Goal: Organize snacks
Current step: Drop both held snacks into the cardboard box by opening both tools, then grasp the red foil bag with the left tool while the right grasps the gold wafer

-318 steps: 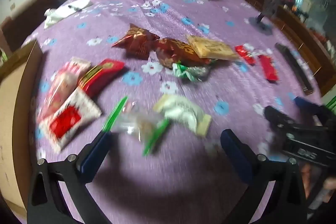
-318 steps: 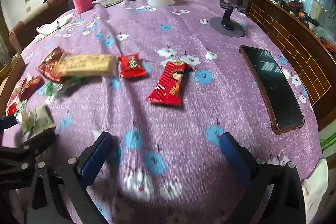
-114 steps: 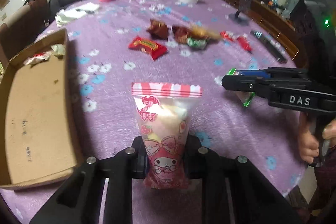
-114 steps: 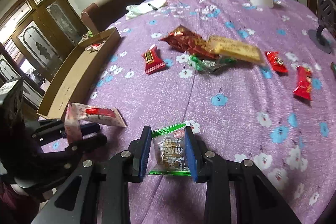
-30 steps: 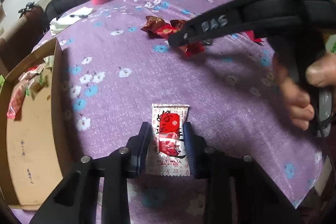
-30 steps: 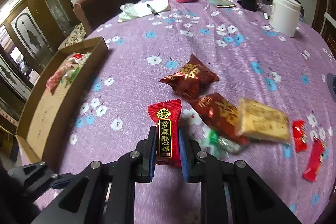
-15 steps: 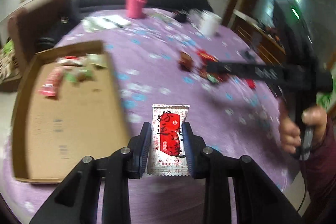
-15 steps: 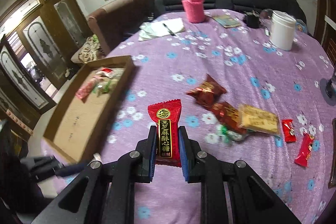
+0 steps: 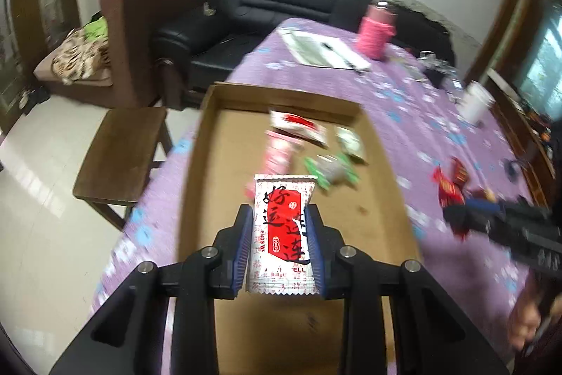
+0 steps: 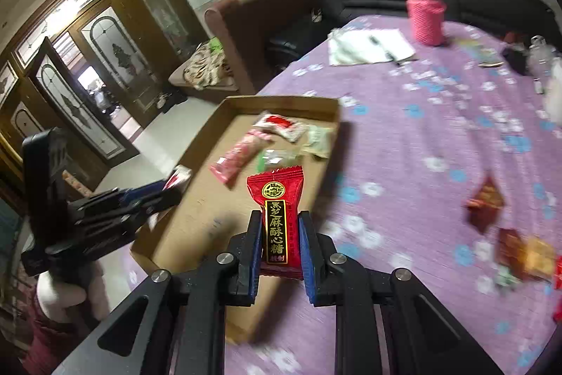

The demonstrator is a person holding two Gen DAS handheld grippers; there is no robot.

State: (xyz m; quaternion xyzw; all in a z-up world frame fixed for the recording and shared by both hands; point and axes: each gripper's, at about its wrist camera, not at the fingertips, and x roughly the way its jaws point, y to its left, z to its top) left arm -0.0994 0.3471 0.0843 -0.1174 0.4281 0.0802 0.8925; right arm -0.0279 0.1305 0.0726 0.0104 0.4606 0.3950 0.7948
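Note:
My left gripper (image 9: pixel 281 217) is shut on a white snack packet with a red label (image 9: pixel 282 231) and holds it over the near part of the cardboard tray (image 9: pixel 210 164). My right gripper (image 10: pixel 280 220) is shut on a red candy packet with gold print (image 10: pixel 277 213) above the tray's right edge (image 10: pixel 316 171). Several snacks lie at the tray's far end: a white-and-red packet (image 9: pixel 298 125), a pink one (image 10: pixel 242 157) and green-wrapped ones (image 9: pixel 330 169). The left gripper also shows in the right wrist view (image 10: pixel 165 190). More snacks (image 10: pixel 484 202) lie on the purple cloth to the right.
A pink-sleeved bottle (image 10: pixel 425 13), papers with a pen (image 10: pixel 368 50) and a white jar (image 9: pixel 476 102) stand on the far side of the floral purple tablecloth (image 10: pixel 421 129). A wooden stool (image 9: pixel 119 153), a brown armchair and a black sofa stand past the table's left edge.
Both grippers swung left with their packets held. The left one is now over the tray and the right one at its right edge; the loose snack pile has shifted to the right of both views.

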